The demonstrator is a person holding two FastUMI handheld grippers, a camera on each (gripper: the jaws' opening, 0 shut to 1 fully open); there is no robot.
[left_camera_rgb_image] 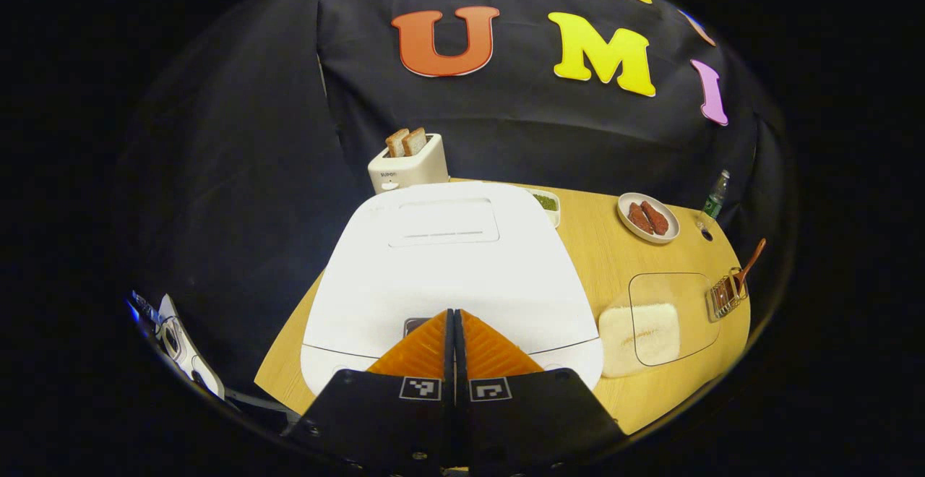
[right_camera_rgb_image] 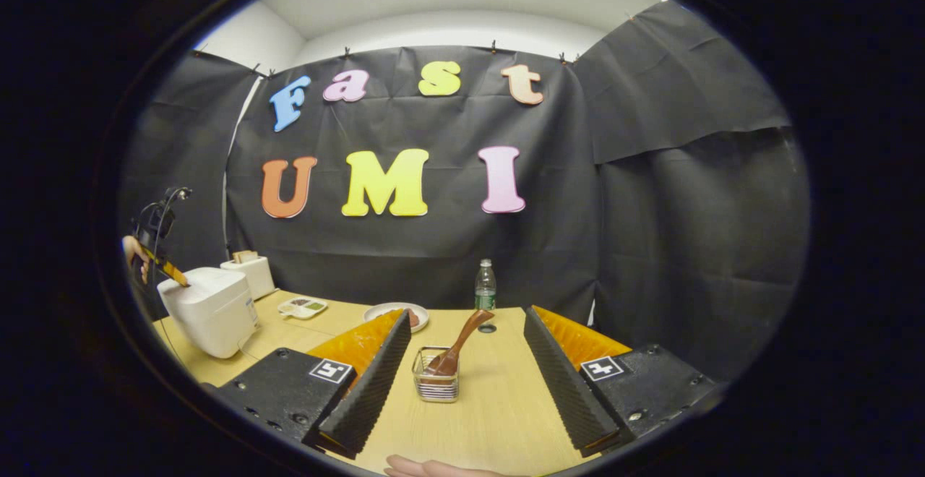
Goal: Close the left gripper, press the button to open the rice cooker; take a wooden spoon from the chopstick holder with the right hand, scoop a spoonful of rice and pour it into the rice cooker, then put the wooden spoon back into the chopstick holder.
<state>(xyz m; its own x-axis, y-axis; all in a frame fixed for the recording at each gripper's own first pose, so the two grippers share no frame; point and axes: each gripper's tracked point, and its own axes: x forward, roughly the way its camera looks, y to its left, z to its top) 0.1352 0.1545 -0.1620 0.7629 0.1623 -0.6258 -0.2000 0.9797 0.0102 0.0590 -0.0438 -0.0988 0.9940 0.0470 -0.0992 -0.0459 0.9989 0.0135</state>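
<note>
One rice cooker, one wooden spoon

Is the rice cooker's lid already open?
No. In the left gripper view the rice cooker lid lies flat and shut, with the closed left claw at its front edge.

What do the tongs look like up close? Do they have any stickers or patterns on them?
Each pair of tongs, left and right, has two long wedge-shaped fingers covered in little ridges, like a washboard. The fingers sit on flat black blocks with small screws, and each block carries a square black-and-white marker that looks like a tiny pixel puzzle.
</note>
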